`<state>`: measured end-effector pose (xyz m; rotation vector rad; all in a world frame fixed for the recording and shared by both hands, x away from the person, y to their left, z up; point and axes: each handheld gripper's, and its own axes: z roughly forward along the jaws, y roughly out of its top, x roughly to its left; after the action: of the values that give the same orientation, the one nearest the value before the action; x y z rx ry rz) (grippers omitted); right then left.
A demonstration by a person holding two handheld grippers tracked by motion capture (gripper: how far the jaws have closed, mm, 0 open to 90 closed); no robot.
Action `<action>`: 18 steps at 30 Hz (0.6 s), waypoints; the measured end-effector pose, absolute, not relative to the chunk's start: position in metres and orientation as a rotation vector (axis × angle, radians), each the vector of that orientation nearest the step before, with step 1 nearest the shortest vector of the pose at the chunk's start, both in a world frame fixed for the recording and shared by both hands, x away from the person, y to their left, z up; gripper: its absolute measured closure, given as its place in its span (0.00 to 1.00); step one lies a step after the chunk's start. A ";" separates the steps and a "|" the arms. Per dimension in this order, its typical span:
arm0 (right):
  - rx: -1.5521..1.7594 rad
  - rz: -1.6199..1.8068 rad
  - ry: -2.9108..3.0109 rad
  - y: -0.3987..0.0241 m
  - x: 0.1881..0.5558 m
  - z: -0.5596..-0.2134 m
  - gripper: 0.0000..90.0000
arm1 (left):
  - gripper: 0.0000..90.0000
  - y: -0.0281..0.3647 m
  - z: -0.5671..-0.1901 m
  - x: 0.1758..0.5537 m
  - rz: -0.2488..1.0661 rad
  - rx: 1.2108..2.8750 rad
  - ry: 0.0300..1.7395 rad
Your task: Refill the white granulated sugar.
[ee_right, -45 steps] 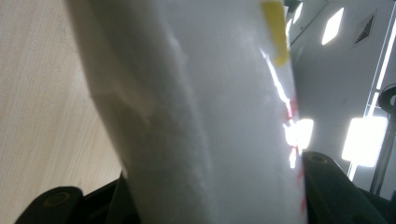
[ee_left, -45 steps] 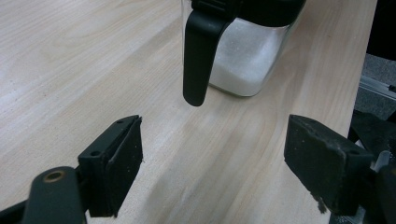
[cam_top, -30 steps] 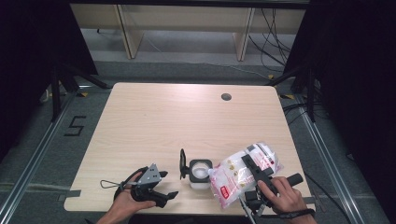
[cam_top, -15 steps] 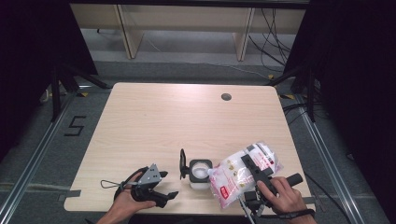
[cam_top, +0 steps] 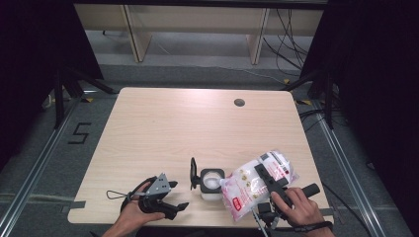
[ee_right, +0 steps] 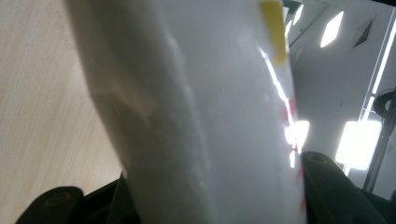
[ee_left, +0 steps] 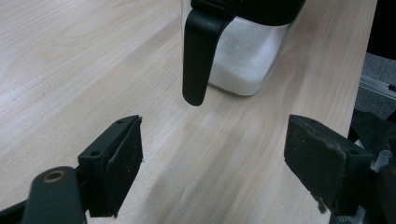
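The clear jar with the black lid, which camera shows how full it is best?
The left gripper view: the jar sits close ahead of the open jaws, white grains visible through its clear wall, its top cut off. The high view shows the jar small from above, lid open, beside the bag. The right gripper view gives the bag close up.

White bag (cam_top: 249,185) tilted over open, sugar-filled jar (cam_top: 211,181).

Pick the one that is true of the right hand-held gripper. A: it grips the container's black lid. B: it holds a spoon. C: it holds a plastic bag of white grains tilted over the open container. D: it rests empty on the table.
C: the right hand-held gripper is clamped on the bag, whose corner tips over the container.
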<state>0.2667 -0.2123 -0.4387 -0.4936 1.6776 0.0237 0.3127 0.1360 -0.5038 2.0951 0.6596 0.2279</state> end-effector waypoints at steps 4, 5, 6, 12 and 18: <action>-0.502 0.033 1.666 -0.210 0.266 -0.439 0.66 | 0.21 0.136 -0.504 0.313 0.228 2.099 0.659; -0.532 0.026 1.657 -0.209 0.267 -0.437 0.66 | 0.21 0.136 -0.504 0.313 0.230 2.100 0.658; -0.536 0.021 1.657 -0.209 0.267 -0.437 0.66 | 0.21 0.136 -0.503 0.313 0.229 2.097 0.657; -0.496 0.051 1.665 -0.211 0.268 -0.440 0.66 | 0.21 0.136 -0.504 0.313 0.227 2.095 0.659; -0.481 0.051 1.682 -0.212 0.267 -0.439 0.66 | 0.21 0.136 -0.503 0.313 0.229 2.095 0.659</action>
<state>0.2674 -0.2117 -0.4392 -0.4812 1.6824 0.0513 0.3126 0.1363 -0.5034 2.0945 0.6594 0.2286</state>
